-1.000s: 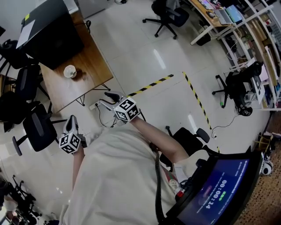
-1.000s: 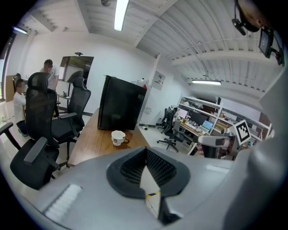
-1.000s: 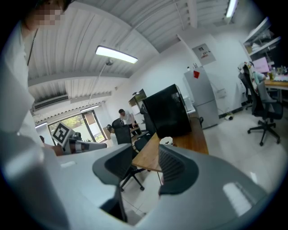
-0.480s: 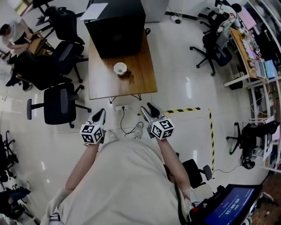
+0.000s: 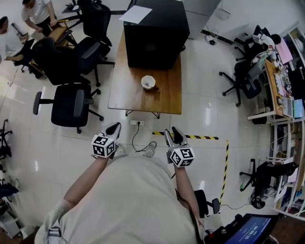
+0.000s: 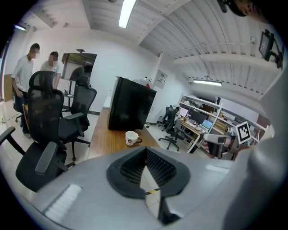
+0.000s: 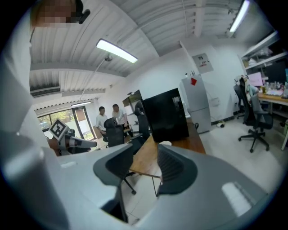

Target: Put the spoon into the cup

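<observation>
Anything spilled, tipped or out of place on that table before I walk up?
Nothing stands out. The cup stands upright on the wooden table, in front of the black box, with no spill showing around it. From this far off I cannot make out the spoon.

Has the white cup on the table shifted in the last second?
No. The cup still sits on the wooden table, just before the black box.

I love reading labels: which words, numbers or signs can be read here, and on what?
No text is legible.
Screen: print too small.
Wall poster: blurred.
Cup: mark blurred.
Paper: blank or too small.
Left cube, right cube: square patterns, no letters.
</observation>
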### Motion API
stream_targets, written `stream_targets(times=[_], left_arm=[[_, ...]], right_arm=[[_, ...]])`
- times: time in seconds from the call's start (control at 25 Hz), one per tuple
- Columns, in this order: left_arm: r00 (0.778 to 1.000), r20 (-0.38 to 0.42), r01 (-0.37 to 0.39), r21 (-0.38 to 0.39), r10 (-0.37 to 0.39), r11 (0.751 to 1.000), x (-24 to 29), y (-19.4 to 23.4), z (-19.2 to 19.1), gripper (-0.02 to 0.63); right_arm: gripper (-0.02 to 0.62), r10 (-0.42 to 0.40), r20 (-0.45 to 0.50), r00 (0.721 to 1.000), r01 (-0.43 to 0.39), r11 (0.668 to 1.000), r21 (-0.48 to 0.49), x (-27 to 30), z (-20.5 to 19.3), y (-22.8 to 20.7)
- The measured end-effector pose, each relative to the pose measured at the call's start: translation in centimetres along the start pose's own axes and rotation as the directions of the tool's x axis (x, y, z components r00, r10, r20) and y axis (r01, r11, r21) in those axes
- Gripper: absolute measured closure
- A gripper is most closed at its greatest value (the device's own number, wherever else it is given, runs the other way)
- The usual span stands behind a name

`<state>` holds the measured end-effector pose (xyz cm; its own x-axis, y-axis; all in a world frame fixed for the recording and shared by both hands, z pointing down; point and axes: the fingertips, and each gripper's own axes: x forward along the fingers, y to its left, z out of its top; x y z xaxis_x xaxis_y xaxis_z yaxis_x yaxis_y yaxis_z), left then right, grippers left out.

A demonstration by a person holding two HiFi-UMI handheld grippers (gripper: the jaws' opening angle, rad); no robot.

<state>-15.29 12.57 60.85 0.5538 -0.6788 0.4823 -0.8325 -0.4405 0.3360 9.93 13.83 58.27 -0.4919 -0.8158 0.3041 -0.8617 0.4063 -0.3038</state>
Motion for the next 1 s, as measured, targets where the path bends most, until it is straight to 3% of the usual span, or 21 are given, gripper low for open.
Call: stream_targets(times=[0.16,0.6,0.72,1.0], left_arm=[[1.0,-0.012,0.014,0.012,-0.014,1.0,0.9,-0.8,0.1,0.629],[0.999,-0.039,0.036,0.043,-0.035,0.998,3.3,-2.8,-0.1,0.629],[0.998,-0.051,0.037,0.052,-0.034,0.998,4.1,-3.7,0.1,0.629],[0.996,-0.074,0.047,0.083,-0.04,0.995,5.1,-5.3,0.3,0.629]], right_arm=[[0.445,-0.018,0.019,1.0,0.017,0.999,0.049,-0.6,-0.2,-1.2],[0.451,-0.041,0.033,0.999,0.038,0.997,0.068,-1.0,-0.7,-4.1],[0.508,-0.022,0.026,0.999,0.02,0.999,0.046,-1.4,-0.8,-4.5],[0.515,0.003,0.022,1.0,-0.004,0.999,0.033,-1.2,-1.1,-4.7]])
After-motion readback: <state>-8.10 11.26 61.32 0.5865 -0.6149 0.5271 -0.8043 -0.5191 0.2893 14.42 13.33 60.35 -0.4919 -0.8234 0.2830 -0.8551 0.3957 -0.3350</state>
